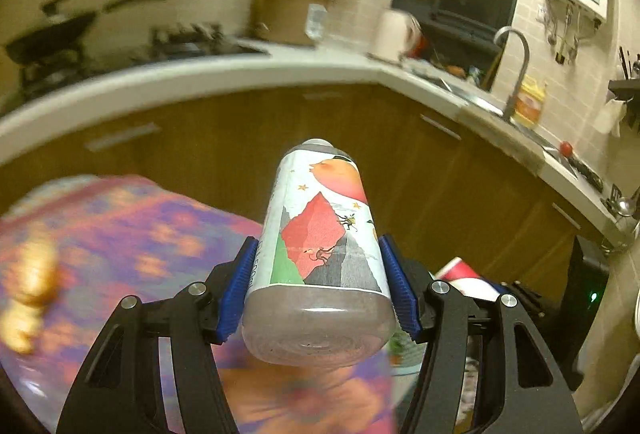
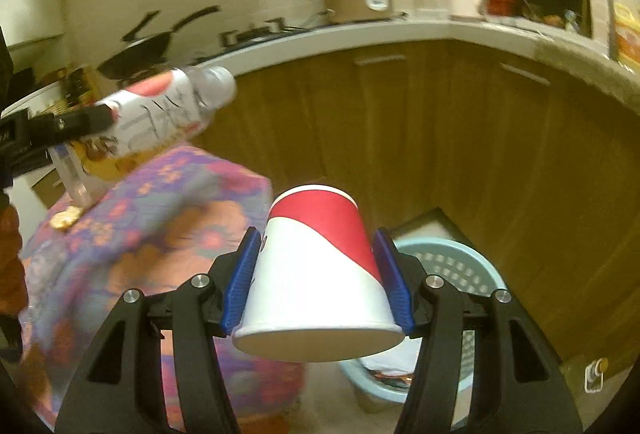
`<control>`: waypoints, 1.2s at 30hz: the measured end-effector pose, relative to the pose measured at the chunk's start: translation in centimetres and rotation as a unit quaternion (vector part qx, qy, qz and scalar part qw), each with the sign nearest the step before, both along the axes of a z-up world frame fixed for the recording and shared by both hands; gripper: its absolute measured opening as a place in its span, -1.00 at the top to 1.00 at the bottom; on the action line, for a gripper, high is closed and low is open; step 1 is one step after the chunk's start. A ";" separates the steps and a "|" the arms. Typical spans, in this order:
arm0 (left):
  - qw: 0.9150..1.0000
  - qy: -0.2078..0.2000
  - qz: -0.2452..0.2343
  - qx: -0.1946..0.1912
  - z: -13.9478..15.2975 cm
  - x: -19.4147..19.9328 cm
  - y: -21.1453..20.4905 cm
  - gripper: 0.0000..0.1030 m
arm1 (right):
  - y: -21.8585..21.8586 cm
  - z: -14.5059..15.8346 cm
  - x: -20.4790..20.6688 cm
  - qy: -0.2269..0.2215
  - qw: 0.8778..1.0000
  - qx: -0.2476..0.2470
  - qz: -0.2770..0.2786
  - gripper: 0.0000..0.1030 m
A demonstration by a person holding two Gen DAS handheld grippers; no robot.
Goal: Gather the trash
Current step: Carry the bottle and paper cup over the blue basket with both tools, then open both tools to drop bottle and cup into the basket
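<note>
My left gripper [image 1: 318,276] is shut on an empty clear plastic bottle [image 1: 320,234] with a colourful picture label, held in the air above the table, cap pointing away. The bottle also shows in the right wrist view [image 2: 168,110] at upper left. My right gripper [image 2: 316,278] is shut on a red and white paper cup [image 2: 320,274], held on its side, above and left of a light blue perforated bin [image 2: 452,266] on the floor. The cup also shows in the left wrist view [image 1: 460,274], low right.
A table with a purple and orange floral cloth [image 2: 140,226] lies at left, with a golden scrap [image 2: 64,220] and a clear container [image 2: 72,170] on it. Brown cabinets [image 2: 440,138] under a white counter [image 1: 200,74] stand ahead, with stove, pans, rice cooker and sink.
</note>
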State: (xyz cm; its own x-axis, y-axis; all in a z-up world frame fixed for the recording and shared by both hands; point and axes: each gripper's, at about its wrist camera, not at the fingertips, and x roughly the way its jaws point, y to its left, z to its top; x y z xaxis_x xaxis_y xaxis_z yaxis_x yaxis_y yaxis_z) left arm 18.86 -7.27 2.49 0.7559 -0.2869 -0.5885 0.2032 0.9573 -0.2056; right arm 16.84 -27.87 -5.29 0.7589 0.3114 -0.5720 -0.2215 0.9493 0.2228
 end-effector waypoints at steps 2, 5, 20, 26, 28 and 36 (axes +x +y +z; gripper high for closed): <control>1.000 0.013 0.000 -0.005 -1.4 1.1 -2.1 -0.13 | -1.7 -1.3 0.6 0.009 1.000 0.000 -0.015 -0.05; 0.999 0.034 0.006 -0.012 -3.6 2.5 -5.2 -0.13 | -4.1 -3.5 1.7 0.028 0.999 0.004 -0.035 -0.05; 0.996 0.091 0.018 -0.003 -10.5 4.8 -12.5 -0.15 | -10.0 -11.9 4.6 0.102 0.991 0.023 -0.087 -0.10; 0.995 0.099 0.006 0.006 -11.0 5.1 -12.9 -0.12 | -10.4 -12.8 4.9 0.116 0.989 0.022 -0.091 -0.14; 0.995 0.103 0.002 0.003 -11.0 5.2 -13.0 -0.12 | -10.5 -12.9 4.8 0.119 0.988 0.023 -0.093 -0.14; 0.994 0.106 -0.005 -0.008 -10.6 4.8 -12.4 -0.12 | -10.3 -12.2 3.4 0.118 0.988 0.024 -0.095 -0.14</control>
State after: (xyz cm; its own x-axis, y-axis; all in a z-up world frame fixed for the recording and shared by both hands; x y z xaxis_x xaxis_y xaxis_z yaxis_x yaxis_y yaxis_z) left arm 23.64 -19.70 -8.12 0.6131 -0.3050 -0.7288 0.1636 0.9515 -0.2605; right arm 20.27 -38.20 -17.51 0.6532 0.2064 -0.7285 0.0239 0.9561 0.2922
